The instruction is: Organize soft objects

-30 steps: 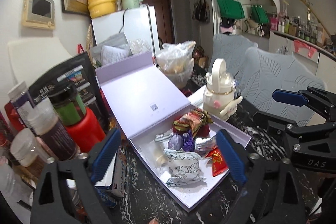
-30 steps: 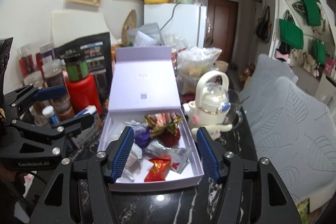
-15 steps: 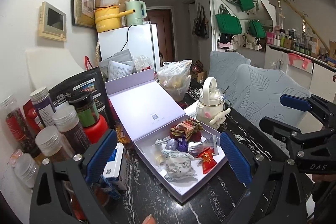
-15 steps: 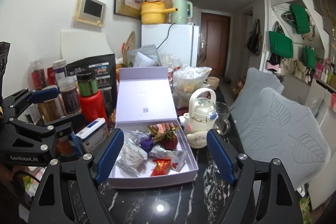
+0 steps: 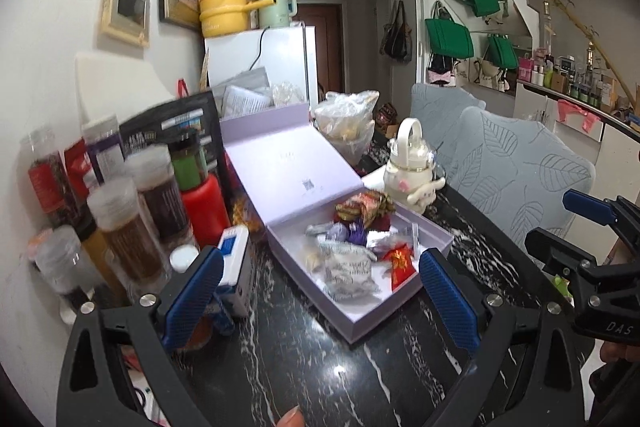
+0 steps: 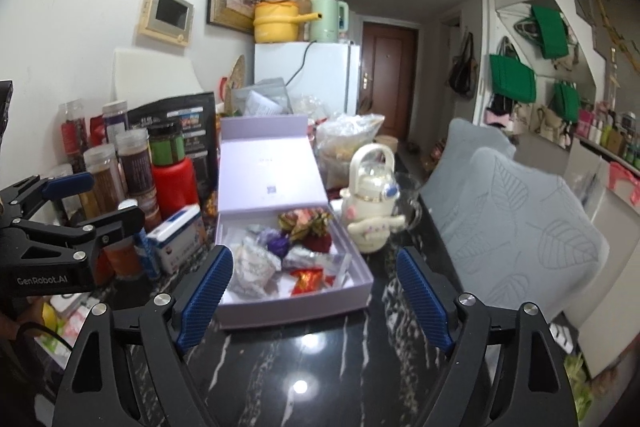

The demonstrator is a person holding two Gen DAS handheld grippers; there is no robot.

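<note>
On my far left, jars [image 5: 120,227] and a red bottle [image 6: 174,183] are crowding the wall side of the black marble desk [image 6: 304,355], with a small blue-and-white carton [image 6: 178,241] lying just beside them. My left gripper [image 5: 320,291] is hovering over the desk with its jaws standing wide and nothing between them. Ahead, the lilac box [image 6: 296,297] is sitting with its lid propped back, and the soft wrapped packets [image 6: 288,251] are lying heaped inside it, a red one [image 6: 306,279] nearest the front wall. My right gripper [image 6: 316,297] is hanging just short of the box; its jaws have just been opening and are gaping wide, empty. Right of the box, a cream kettle [image 6: 372,199] is standing, and farther right grey leaf-patterned cushions [image 6: 520,227] are lining the desk edge.
</note>
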